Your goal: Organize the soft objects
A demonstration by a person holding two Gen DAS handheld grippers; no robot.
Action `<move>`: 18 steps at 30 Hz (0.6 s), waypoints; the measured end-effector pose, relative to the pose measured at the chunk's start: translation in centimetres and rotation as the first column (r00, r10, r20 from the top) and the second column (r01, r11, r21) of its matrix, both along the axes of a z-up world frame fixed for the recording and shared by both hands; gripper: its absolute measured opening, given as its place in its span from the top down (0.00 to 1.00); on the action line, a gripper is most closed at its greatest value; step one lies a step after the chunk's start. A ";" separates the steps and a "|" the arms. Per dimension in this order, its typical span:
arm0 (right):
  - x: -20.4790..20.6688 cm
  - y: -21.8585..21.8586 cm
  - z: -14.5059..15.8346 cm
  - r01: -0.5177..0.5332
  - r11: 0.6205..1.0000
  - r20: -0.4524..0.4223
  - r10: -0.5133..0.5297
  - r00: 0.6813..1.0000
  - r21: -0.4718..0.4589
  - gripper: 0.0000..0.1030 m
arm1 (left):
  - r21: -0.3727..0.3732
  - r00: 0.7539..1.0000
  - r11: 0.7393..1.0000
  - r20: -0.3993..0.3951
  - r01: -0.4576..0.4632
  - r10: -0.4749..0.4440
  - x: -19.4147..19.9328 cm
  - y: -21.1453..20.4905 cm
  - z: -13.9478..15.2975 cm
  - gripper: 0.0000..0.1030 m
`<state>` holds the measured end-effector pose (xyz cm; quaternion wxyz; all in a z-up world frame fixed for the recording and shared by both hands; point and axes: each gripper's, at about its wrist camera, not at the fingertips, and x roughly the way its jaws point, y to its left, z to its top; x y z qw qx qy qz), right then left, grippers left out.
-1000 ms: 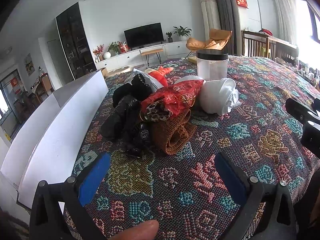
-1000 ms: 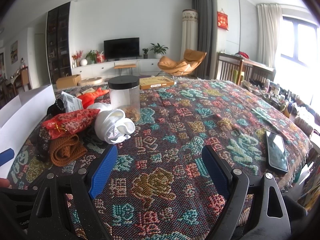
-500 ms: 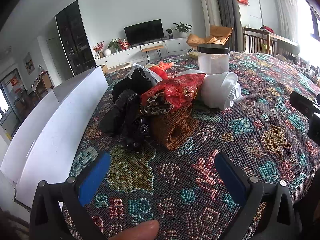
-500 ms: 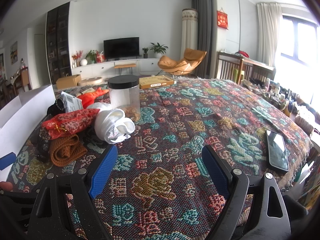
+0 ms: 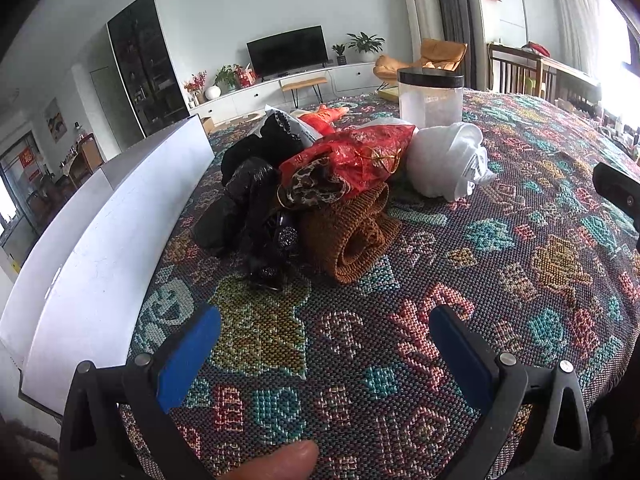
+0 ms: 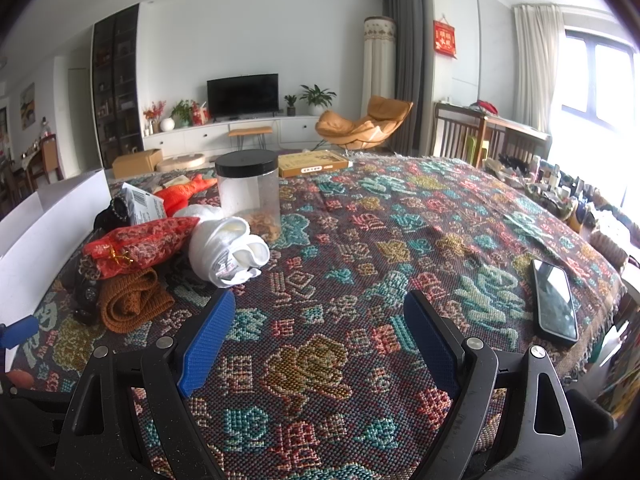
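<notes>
From the left wrist, the left gripper hovers with jaws spread wide and empty above the patterned tablecloth. Ahead lies the heap of soft things: a rolled brown knit, a red pouch atop it, a black bundle, perhaps a bag, and white rolled cloth. A white box stands just left.

From the right wrist, the right gripper is likewise agape, holding nothing. A black-lidded jar stands behind the white cloth; a phone lies well right.
</notes>
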<state>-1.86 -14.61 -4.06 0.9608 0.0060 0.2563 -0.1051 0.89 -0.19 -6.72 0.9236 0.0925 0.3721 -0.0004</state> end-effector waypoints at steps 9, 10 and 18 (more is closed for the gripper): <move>0.0 -0.1 0.0 0.000 1.000 -0.002 0.000 1.000 0.001 0.14 | 0.007 0.997 1.000 -0.078 0.000 0.001 0.7 0.0 -1.9 0.00; 0.0 -0.1 0.0 -0.001 1.000 -0.001 0.001 1.000 0.001 0.14 | 0.008 0.996 1.000 -0.091 -0.002 0.003 0.8 0.0 -2.2 0.00; 0.1 0.4 -0.1 -0.001 1.000 -0.021 0.001 1.000 0.013 0.14 | -0.043 0.986 0.999 -0.167 -0.020 0.012 1.8 1.0 -3.7 0.00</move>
